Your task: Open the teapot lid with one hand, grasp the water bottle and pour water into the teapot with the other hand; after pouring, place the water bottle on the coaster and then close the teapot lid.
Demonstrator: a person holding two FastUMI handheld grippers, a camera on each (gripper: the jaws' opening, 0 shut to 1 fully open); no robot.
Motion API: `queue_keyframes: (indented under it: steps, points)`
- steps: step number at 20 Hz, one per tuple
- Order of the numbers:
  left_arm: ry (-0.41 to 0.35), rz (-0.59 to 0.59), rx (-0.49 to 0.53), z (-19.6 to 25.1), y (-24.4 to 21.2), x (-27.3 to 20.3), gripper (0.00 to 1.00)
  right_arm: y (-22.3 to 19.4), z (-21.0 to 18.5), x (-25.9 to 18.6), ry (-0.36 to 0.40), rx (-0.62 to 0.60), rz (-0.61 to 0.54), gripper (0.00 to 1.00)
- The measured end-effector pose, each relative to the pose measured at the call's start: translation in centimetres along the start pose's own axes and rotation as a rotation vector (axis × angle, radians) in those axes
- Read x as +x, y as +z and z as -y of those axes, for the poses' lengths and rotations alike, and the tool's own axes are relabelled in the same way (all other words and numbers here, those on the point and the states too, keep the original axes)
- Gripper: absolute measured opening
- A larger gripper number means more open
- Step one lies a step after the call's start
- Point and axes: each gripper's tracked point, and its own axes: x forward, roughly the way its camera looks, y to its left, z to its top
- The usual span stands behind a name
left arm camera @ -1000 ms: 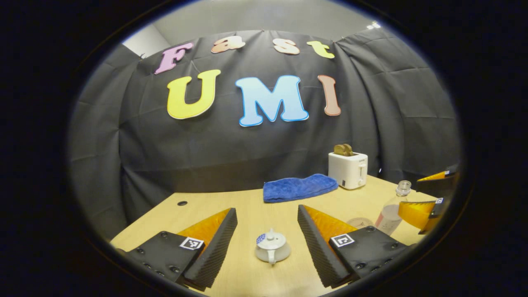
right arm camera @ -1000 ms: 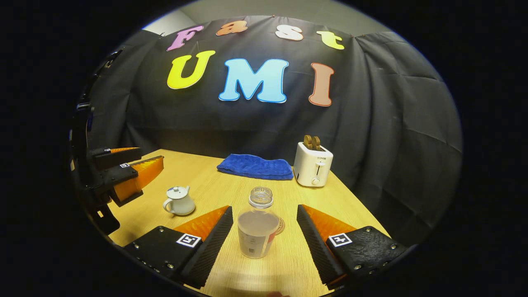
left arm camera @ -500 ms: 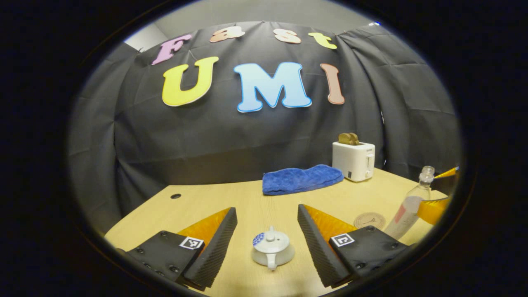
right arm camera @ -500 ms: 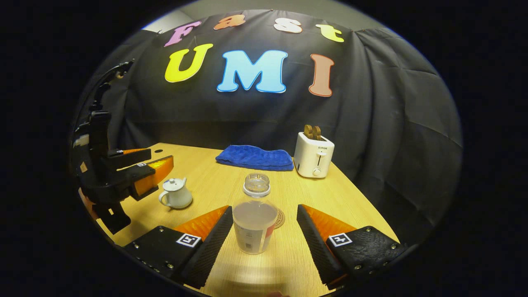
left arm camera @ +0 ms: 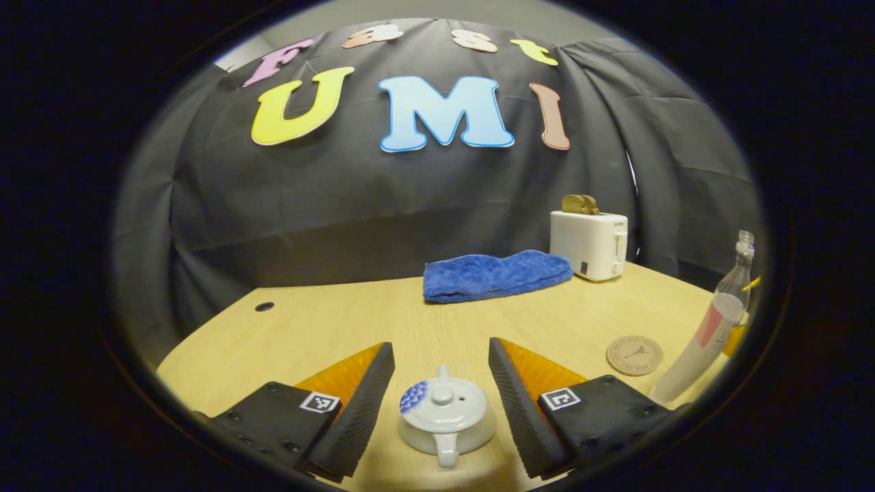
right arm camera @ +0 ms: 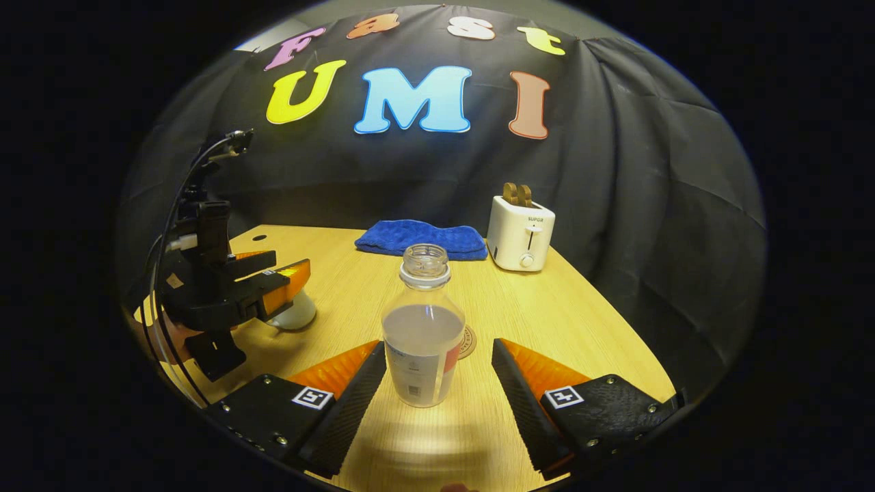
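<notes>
Left gripper view: I see the wooden table [left arm camera: 328,328] spreading to the black cloth wall. Far on it lie a blue towel [left arm camera: 495,275] and, to its right, a white toaster [left arm camera: 591,244] with bread slices [left arm camera: 580,203] in its slots. My left gripper [left arm camera: 441,403] hangs low with its jaws wide apart, one on each side of the white teapot [left arm camera: 448,420] without touching it; the teapot lid [left arm camera: 443,398] sits on. A round coaster [left arm camera: 634,355] lies to the right, and the water bottle [left arm camera: 711,328] stands at the far right edge.

Right gripper view: I hold the right gripper [right arm camera: 437,393] with jaws wide open on either side of the uncapped, part-filled water bottle, which stands on the table; neither finger touches it. The coaster lies just behind the bottle. At left, the left gripper stands over the teapot.
</notes>
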Motion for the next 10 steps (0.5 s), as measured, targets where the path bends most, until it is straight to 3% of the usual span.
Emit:
queue_keyframes:
  steps: [3,7,10]
  points:
    - [-0.002,0.006,-0.012,0.1,-0.6,0.2,0.92,-0.5,0.3,-0.1,-0.011,-0.019,-0.014,0.97]
    - [-0.004,0.009,-0.008,0.1,-1.3,0.2,0.80,-0.9,0.4,-0.2,-0.012,-0.018,-0.031,0.97]
    - [-0.008,0.036,-0.012,0.2,-0.9,0.4,0.65,-1.0,0.3,-0.1,-0.003,-0.027,-0.037,0.97]
